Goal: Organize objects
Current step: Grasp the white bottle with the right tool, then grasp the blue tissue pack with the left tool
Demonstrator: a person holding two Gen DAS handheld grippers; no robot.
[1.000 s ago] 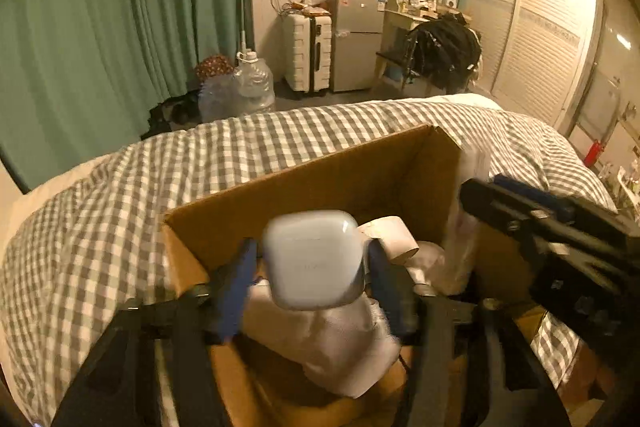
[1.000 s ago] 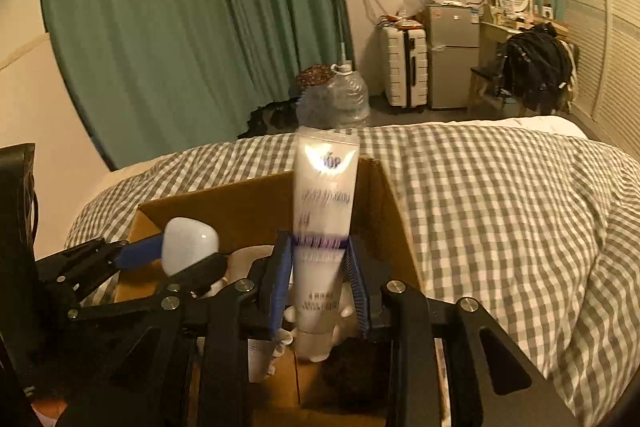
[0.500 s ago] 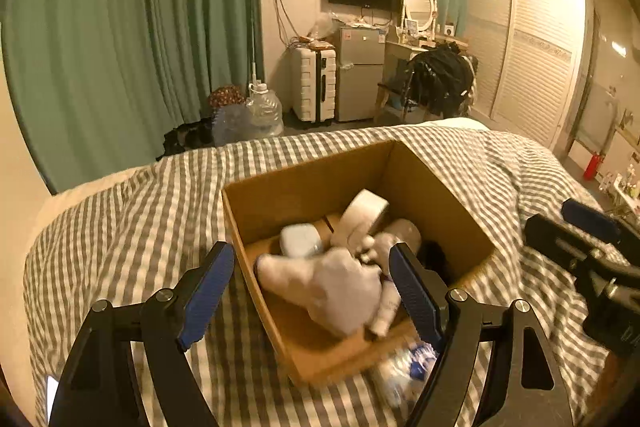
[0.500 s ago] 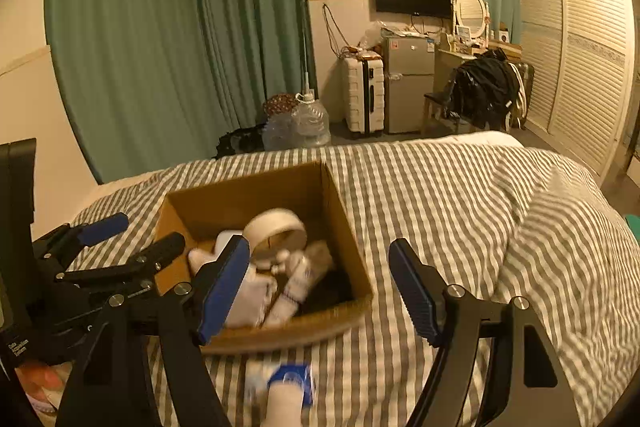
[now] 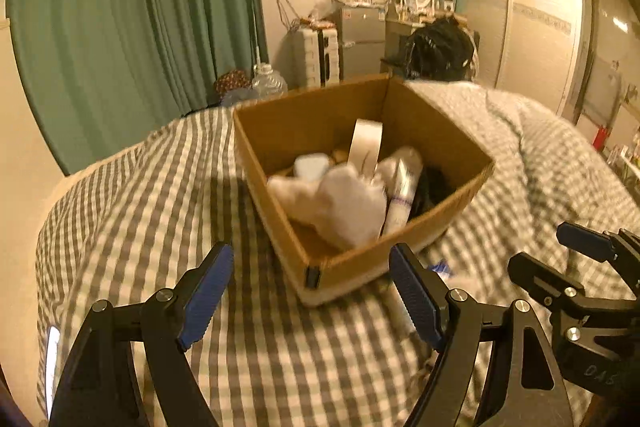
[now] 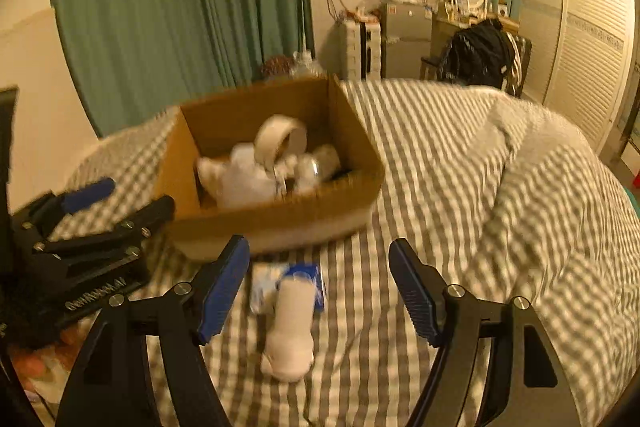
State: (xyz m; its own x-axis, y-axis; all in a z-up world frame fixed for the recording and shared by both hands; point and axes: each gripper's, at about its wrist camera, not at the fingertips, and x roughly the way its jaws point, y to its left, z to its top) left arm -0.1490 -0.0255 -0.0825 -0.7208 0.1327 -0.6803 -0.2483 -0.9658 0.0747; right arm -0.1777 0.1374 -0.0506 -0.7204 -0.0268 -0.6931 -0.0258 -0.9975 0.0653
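Note:
A cardboard box (image 5: 424, 235) (image 6: 280, 219) sits on the checked bed. It holds a white tape roll (image 5: 366, 143) (image 6: 280, 137), a white tube (image 5: 402, 195), a small white case (image 5: 310, 165) and white cloth (image 5: 340, 203). My left gripper (image 5: 312, 295) is open and empty, short of the box's near corner. My right gripper (image 6: 320, 287) is open and empty. Below it a white rolled sock (image 6: 292, 327) and a blue-and-white packet (image 6: 308, 275) lie on the bed in front of the box.
The grey checked bedcover (image 6: 500, 187) spreads all around the box. Green curtains (image 5: 140, 7), a suitcase and small fridge (image 6: 404, 39), a chair with black clothes (image 6: 480, 55) and white wardrobe doors (image 6: 592, 47) stand beyond the bed.
Both grippers opened, dropping the white case and the tube into the box, then pulled back and up. The box now sits farther ahead of both.

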